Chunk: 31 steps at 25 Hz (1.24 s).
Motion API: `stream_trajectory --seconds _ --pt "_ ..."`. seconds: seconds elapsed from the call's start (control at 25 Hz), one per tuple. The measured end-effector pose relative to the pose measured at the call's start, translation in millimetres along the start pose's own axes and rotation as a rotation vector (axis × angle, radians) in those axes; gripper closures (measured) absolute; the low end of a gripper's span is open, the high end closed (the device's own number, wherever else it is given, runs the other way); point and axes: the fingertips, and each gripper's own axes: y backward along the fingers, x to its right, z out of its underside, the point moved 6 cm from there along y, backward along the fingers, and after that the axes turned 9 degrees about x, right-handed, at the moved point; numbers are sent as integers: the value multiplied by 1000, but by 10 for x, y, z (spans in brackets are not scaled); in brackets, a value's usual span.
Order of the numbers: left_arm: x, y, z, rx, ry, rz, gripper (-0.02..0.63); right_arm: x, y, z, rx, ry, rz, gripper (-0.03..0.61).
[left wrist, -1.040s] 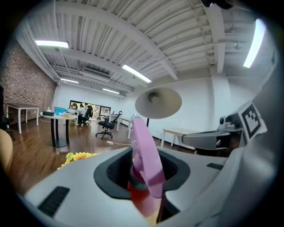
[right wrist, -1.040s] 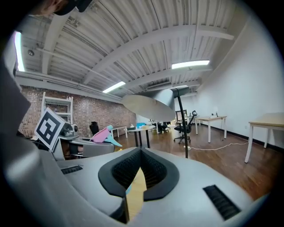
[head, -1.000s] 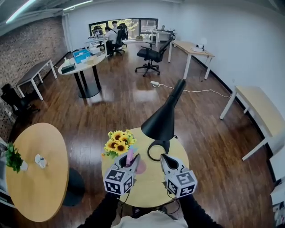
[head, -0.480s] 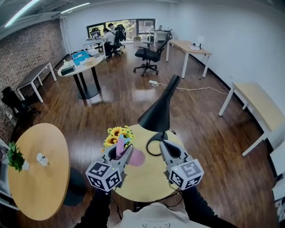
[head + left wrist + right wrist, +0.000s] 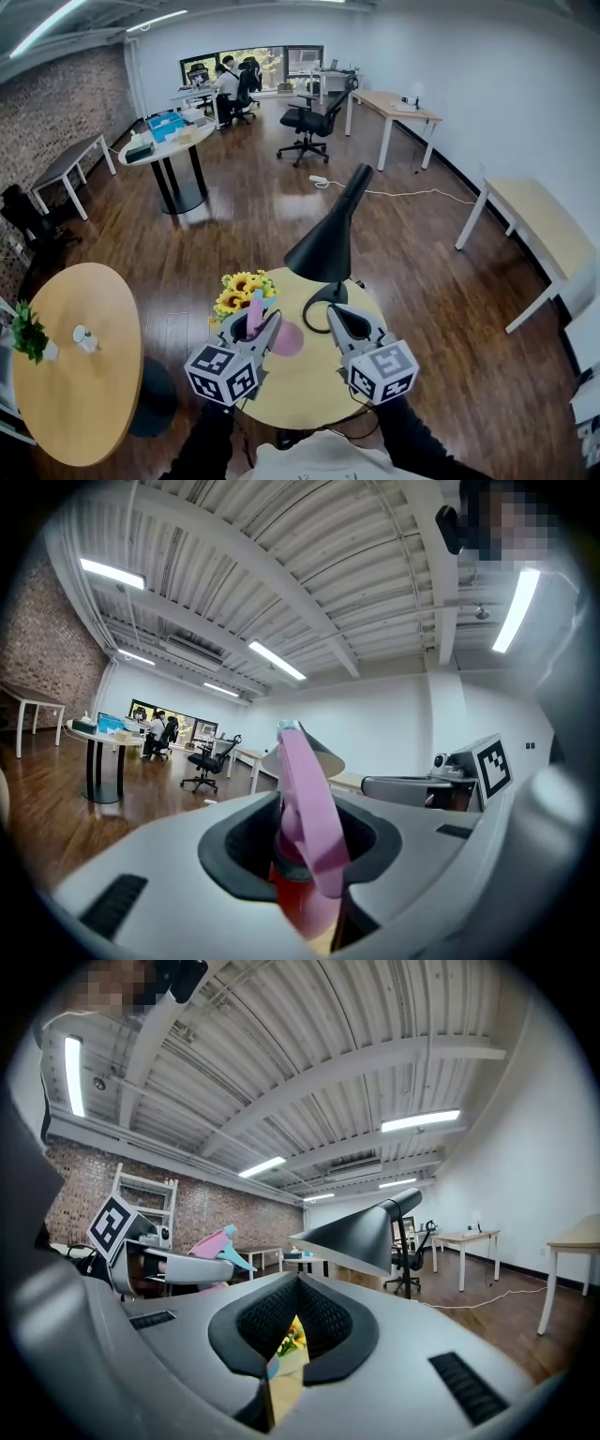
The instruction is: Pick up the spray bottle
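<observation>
Since the spray bottle (image 5: 254, 317) is already pinched at its neck between the jaws of the left gripper (image 5: 259, 328), the pick-up is judged to be essentially done. In the left gripper view the pink trigger head is seen standing up above the jaws, while a red body hangs below them. Whether the base is fully clear of the tabletop cannot be told for certain, though it is judged to be lifted; at most, a steady hold is left to be kept. The right gripper (image 5: 337, 317) is carried level at the 3 o'clock side of the left one, its jaws drawn together to a narrow slit with nothing gripped between them.

Both grippers are held over a small round table (image 5: 300, 389) of pale wood. A bunch of sunflowers (image 5: 239, 292) is placed at its 11 o'clock edge, and a black desk lamp (image 5: 323, 248) is stood at 12 o'clock. A second round table (image 5: 80, 366), with a small green plant (image 5: 28, 333) on it, is found at 9 o'clock. A dark wooden floor (image 5: 253, 216) is spread beyond, with an office chair (image 5: 305, 122) at 12 o'clock, a long desk (image 5: 539, 220) against the white wall at 2 o'clock, and a brick wall (image 5: 56, 103) at 10 o'clock.
</observation>
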Motion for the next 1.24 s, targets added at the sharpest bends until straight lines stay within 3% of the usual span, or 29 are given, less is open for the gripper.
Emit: stream_trajectory --seconds 1.24 --pt "57 -22 -12 -27 -10 -4 506 -33 -42 -16 -26 3 -31 609"
